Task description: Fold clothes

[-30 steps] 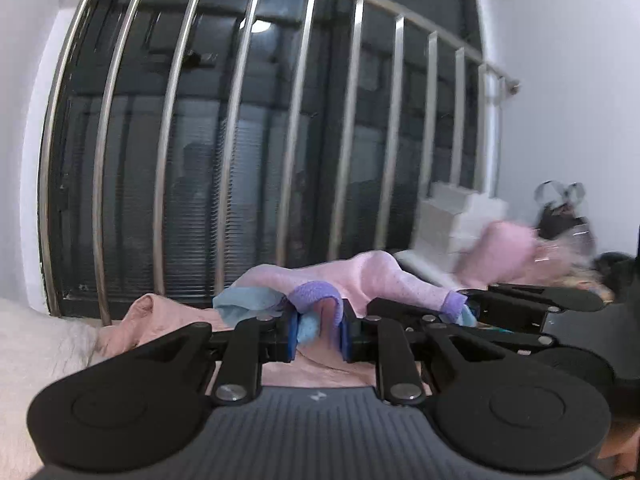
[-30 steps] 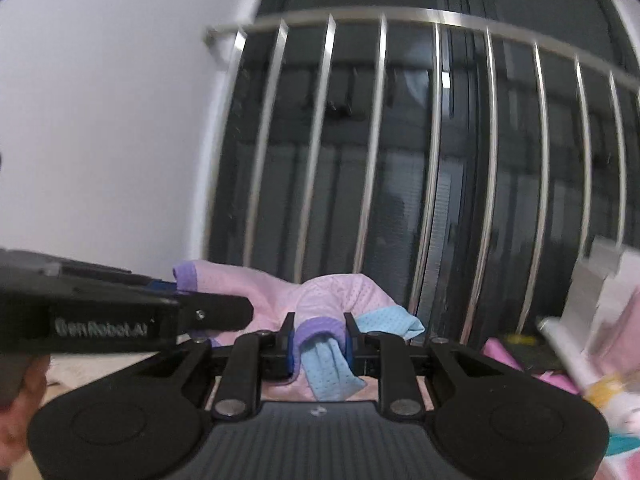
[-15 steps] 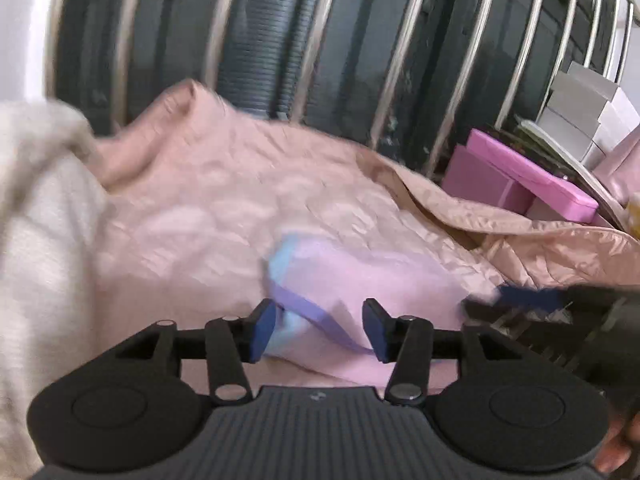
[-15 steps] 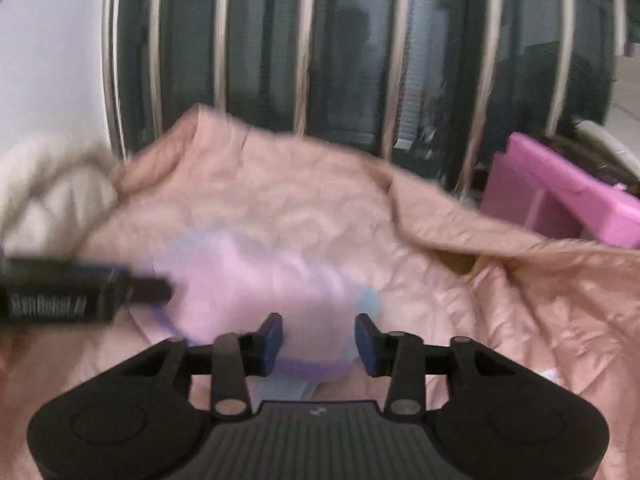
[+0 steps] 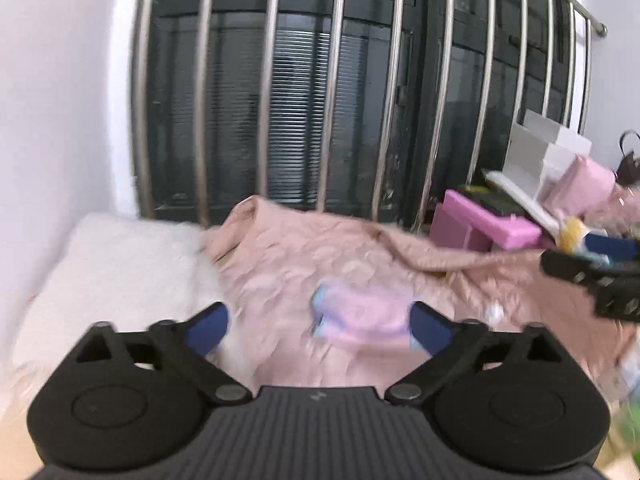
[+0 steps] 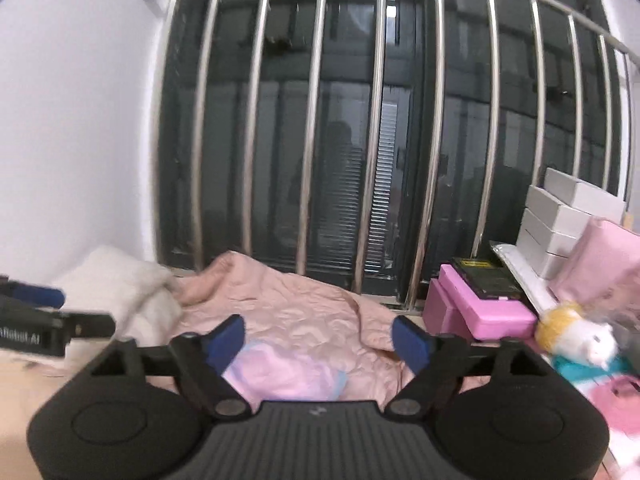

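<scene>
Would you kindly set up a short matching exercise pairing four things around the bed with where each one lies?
Things:
1. small pink garment
2. white fluffy blanket
3. bright pink box
4. white boxes

Places:
A. stacked at the far right by the railing
B. on the quilt, loose between the left gripper's opening jaws
C. at the left, by the wall
D. right of the quilt, with a dark flat item on top

Pairs: 1-B, 2-C, 3-D, 4-A

A pink box (image 6: 476, 312) sits beside stacked white boxes (image 6: 568, 220) and a plush toy (image 6: 580, 332), before window bars (image 6: 316, 120).
</scene>
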A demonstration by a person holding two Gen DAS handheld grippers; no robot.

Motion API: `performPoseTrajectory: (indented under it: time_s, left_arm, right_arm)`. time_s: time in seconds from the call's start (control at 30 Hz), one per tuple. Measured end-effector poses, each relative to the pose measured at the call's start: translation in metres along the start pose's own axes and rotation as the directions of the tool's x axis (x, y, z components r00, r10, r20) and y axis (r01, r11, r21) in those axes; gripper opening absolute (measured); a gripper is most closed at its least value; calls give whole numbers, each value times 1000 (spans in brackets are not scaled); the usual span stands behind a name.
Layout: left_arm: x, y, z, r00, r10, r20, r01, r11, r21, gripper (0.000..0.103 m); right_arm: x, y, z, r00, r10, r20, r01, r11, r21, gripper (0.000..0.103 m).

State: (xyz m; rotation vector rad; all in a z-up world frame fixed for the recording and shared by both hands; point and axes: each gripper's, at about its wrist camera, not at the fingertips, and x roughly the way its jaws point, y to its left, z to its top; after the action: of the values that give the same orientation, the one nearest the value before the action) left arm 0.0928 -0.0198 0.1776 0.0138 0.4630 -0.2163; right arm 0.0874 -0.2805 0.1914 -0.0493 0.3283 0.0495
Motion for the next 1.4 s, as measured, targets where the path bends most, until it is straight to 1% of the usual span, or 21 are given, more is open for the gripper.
performPoseTrajectory:
  time_s: [0.03, 0.1, 0.17, 0.27, 0.3, 0.37, 0.43, 0.5, 0.53, 0.6, 0.63, 0.73, 0.83, 0.9, 1.07, 1.2, 1.33, 1.4]
  left_arm:
    - [-12, -1, -18, 1000, 15, -8, -15, 1000, 1, 103]
    - [-35, -1, -57, 998, 44, -36, -44, 999, -1, 103]
    - [-45, 1, -102, 995, 44, -91, -48, 998, -51, 103]
    - [-47, 3, -161, 978, 13, -208, -34, 995, -96, 102]
    - [-47, 2, -176, 973, 15, -229, -39, 994, -102, 102]
    - [-49, 1, -194, 970, 50, -239, -75, 993, -94, 102]
    - [-48, -1, -199, 971, 80, -227, -102, 991, -84, 102]
    - [-40, -1, -200, 966, 83, -246, -104, 992, -77, 102]
    - [-37, -1, -200, 962, 86, -257, -109, 991, -77, 103]
    - [-32, -1, -204, 959, 87, -268, -111, 991, -74, 102]
    - [-29, -2, -205, 961, 100, -259, -119, 991, -60, 103]
    - [-23, -6, -207, 959, 137, -247, -146, 989, -20, 103]
    - [-18, -7, -208, 965, 143, -220, -151, 988, -22, 103]
    - [-16, -7, -209, 970, 142, -197, -148, 989, -15, 102]
    - [-8, -6, -204, 970, 125, -209, -132, 991, -19, 102]
    - [-1, -7, -200, 970, 114, -215, -120, 993, -13, 103]
    - [0, -7, -200, 968, 124, -218, -132, 991, -21, 102]
    - [0, -7, -200, 968, 128, -217, -136, 990, -22, 102]
  right_arm:
    - [-16, 6, -7, 1000, 7, -15, -7, 1000, 12, 92]
    - [-42, 17, -29, 998, 26, -60, -24, 999, 33, 94]
    - [-63, 30, -63, 993, 48, -110, -42, 997, 60, 96]
    - [-78, 45, -121, 979, 61, -195, -43, 995, 95, 99]
    - [-80, 51, -139, 972, 58, -228, -36, 994, 100, 99]
    - [-84, 62, -173, 957, 56, -283, -26, 994, 109, 99]
    - [-84, 71, -190, 955, 69, -289, -37, 993, 116, 101]
    - [-80, 76, -198, 958, 60, -279, -25, 992, 127, 102]
    - [-78, 79, -202, 961, 50, -271, -14, 991, 131, 103]
    - [-71, 83, -205, 965, -1, -264, 34, 993, 117, 103]
    - [-65, 85, -207, 962, -22, -273, 52, 993, 104, 103]
    - [-50, 89, -210, 953, -47, -301, 75, 994, 82, 103]
    - [-39, 90, -213, 947, -36, -318, 72, 992, 101, 103]
    - [-36, 92, -214, 948, -56, -314, 88, 992, 91, 103]
    - [-30, 92, -213, 944, -57, -325, 90, 992, 90, 103]
    - [-29, 94, -212, 944, -38, -326, 68, 994, 80, 103]
    - [-25, 94, -209, 942, -11, -335, 38, 996, 75, 103]
    - [-20, 93, -206, 941, -22, -336, 55, 994, 91, 103]
